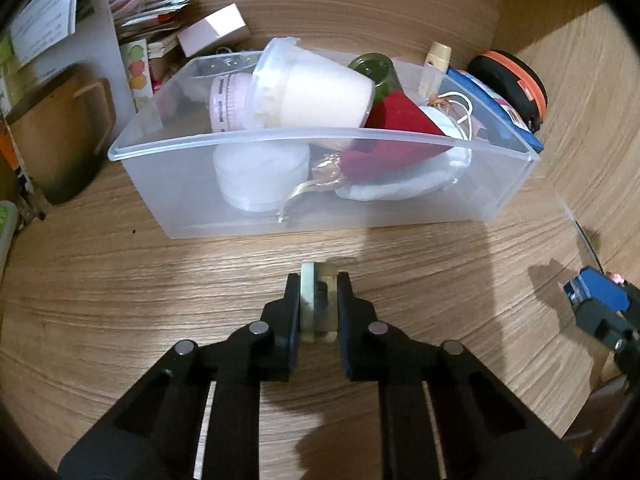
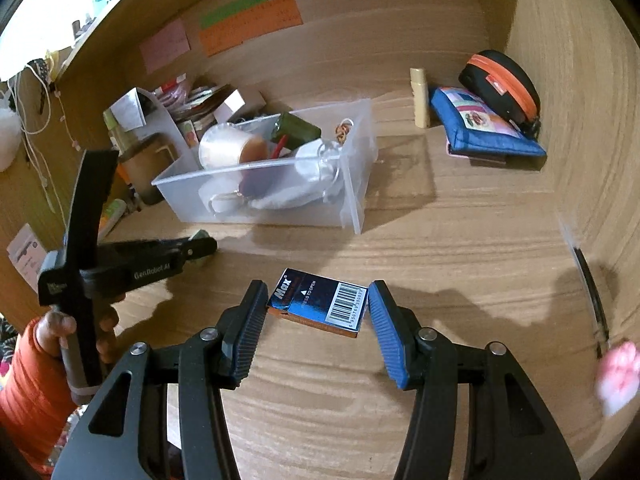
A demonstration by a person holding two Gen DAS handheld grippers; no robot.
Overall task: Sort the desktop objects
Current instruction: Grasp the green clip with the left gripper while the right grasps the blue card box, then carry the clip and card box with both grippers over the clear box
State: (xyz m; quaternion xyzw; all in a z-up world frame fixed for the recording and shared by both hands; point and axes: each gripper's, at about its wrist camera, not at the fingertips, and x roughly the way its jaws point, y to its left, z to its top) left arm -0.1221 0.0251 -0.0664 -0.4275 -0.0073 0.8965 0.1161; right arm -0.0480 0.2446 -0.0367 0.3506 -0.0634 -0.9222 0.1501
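My left gripper (image 1: 319, 280) is shut on a small pale green translucent object (image 1: 316, 312), low over the wooden desk in front of a clear plastic bin (image 1: 320, 133). The bin holds a tipped white cup (image 1: 320, 92), a red cloth (image 1: 396, 120), a green bottle (image 1: 376, 70) and a white pouch. In the right wrist view my right gripper (image 2: 318, 292) is shut on a blue "Max" staple box (image 2: 320, 300), held across its blue pads above the desk. The left gripper (image 2: 204, 246) shows at the left there, gripped by a hand with an orange sleeve (image 2: 32, 376).
A blue pouch (image 2: 484, 128), a black and orange zip case (image 2: 504, 80) and a beige tube (image 2: 419, 98) lie at the back right corner. Papers, boxes and a brown mug (image 1: 60, 136) crowd the back left. Wooden walls close the back and right. A pink object (image 2: 618, 376) lies at the far right.
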